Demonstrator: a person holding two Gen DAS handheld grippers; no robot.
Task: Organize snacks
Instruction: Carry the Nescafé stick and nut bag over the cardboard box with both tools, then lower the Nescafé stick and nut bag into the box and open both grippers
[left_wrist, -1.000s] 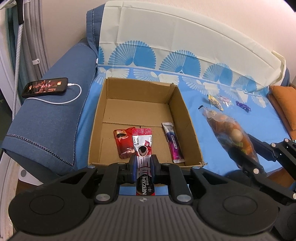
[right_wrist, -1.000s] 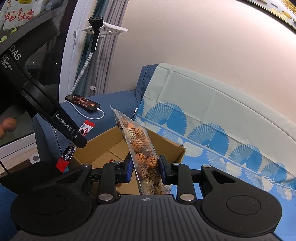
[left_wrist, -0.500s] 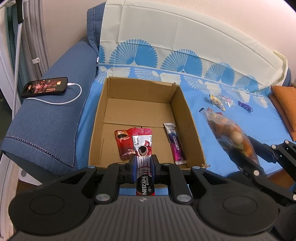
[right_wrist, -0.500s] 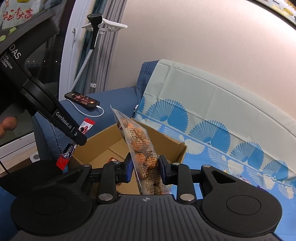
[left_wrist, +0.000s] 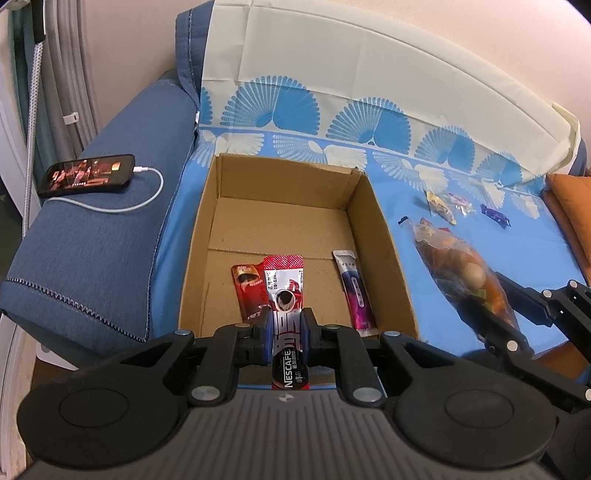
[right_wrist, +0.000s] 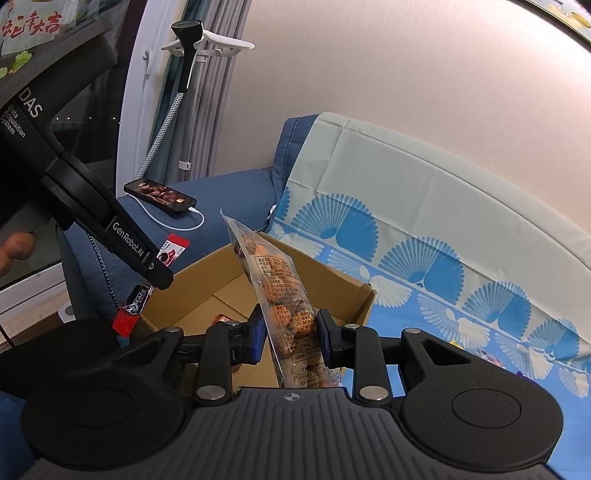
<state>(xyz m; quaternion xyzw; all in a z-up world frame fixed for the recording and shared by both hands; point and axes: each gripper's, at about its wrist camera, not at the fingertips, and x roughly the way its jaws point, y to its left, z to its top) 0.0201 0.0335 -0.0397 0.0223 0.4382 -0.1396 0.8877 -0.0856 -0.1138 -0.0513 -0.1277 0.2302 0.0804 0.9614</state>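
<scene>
Cardboard box sits open on the blue sofa cover, two sachets already flat inside: a red one and a purple stick. My left claw is pinching a red-and-white coffee sachet near its lower end, jaws pressed tight on it, top end poking over the box's near edge. My right claw is clamped on a clear bag of snacks, held upright above the box's corner.

Step in hand, as I judge it: drop the coffee sachet in. I'd carry it further past the near wall, lower it, lay it alongside the other two, then let go. The bag is bulky and floppy, so I'd keep it clear until the left claw is out.

A few small wrapped sweets lie further along the sofa.
</scene>
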